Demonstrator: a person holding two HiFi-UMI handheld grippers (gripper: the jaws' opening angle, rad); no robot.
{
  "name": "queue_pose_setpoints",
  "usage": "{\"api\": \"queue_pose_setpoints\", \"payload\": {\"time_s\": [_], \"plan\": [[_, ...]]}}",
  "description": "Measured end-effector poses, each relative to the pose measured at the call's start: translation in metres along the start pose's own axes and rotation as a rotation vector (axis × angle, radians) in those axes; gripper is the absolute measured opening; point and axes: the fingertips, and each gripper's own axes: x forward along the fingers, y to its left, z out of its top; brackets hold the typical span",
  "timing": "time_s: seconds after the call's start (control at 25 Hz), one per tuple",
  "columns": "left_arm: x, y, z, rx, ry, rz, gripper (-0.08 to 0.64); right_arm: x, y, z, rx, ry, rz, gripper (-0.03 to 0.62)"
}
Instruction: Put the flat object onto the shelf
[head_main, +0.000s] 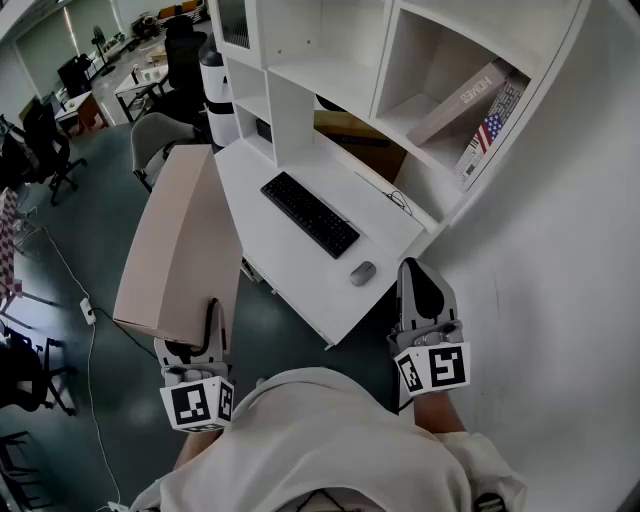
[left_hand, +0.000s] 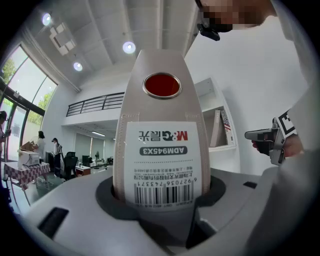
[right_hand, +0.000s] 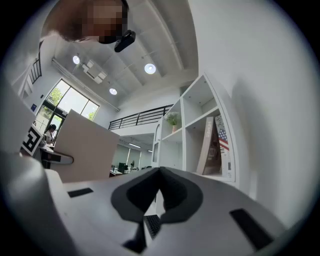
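The flat object (head_main: 180, 240) is a wide beige file box, held upright at the left above the floor. My left gripper (head_main: 212, 320) is shut on its lower edge. In the left gripper view its spine (left_hand: 160, 125) rises between the jaws, with a red disc and a barcode label. My right gripper (head_main: 420, 282) hovers at the desk's near right corner, shut and empty; its pads (right_hand: 172, 192) meet in the right gripper view. The white shelf unit (head_main: 330, 60) stands behind the desk. The shelf (right_hand: 200, 130) and the box (right_hand: 80, 145) both show in the right gripper view.
A white desk (head_main: 300, 275) carries a black keyboard (head_main: 310, 214) and a grey mouse (head_main: 363, 273). Books (head_main: 485, 110) lean in a right shelf compartment. A white wall runs along the right. Office chairs (head_main: 45, 150) and desks fill the far left.
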Motion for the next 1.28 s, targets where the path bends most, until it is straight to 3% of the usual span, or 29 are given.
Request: {"api": "queue_pose_setpoints", "payload": {"time_s": [0.76,1.28], "plan": [[0.016,-0.004,-0.008,-0.021,0.007,0.006,0.262,0.009,-0.014,-0.018,0.028,0.019,0.059,0.003],[0.081,0.019,-0.005,0.0,-0.036,-0.037,0.262,0.057,0.0,-0.037,0.008,0.052,0.086,0.003]]}}
